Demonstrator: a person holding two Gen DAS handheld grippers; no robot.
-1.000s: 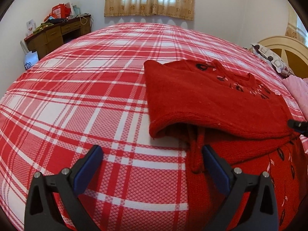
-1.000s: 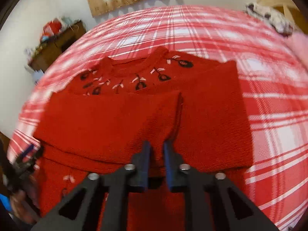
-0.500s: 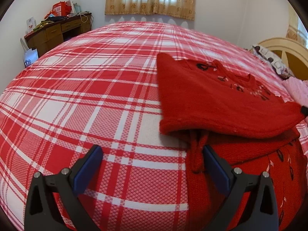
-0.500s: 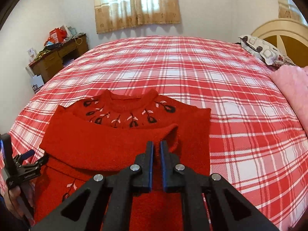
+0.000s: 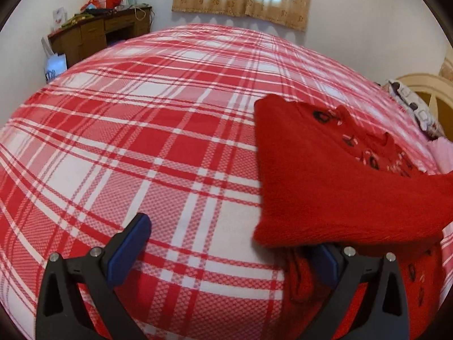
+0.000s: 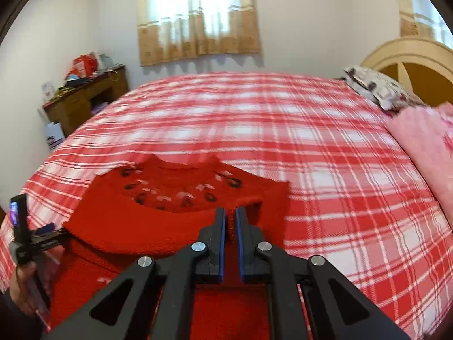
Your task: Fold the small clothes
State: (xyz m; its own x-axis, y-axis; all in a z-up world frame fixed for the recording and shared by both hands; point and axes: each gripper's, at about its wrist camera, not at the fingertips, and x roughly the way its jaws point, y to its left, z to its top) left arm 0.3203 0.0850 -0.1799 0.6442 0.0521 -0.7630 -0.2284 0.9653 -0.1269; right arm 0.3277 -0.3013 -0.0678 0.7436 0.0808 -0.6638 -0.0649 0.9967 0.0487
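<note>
A red knit sweater (image 6: 158, 226) with dark flower shapes round the collar lies on the plaid bed (image 6: 283, 130). My right gripper (image 6: 230, 215) is shut on a fold of the sweater and holds it lifted above the lower part. In the left wrist view the sweater (image 5: 325, 187) fills the right side, its raised fold hanging over my right-hand finger. My left gripper (image 5: 226, 240) is open and empty, low over the bedspread (image 5: 141, 141) at the sweater's left edge. It also shows at the left of the right wrist view (image 6: 36, 238).
A wooden desk (image 5: 99, 34) with clutter stands against the far left wall. A patterned pillow (image 6: 379, 87) and a pink blanket (image 6: 424, 141) lie at the right by the wooden headboard (image 6: 410, 56). A curtained window (image 6: 198, 17) is behind the bed.
My right gripper has lifted the pinched sweater fold higher and drawn it back. The left gripper has shifted left and stayed open, and the fold now overhangs its right finger.
</note>
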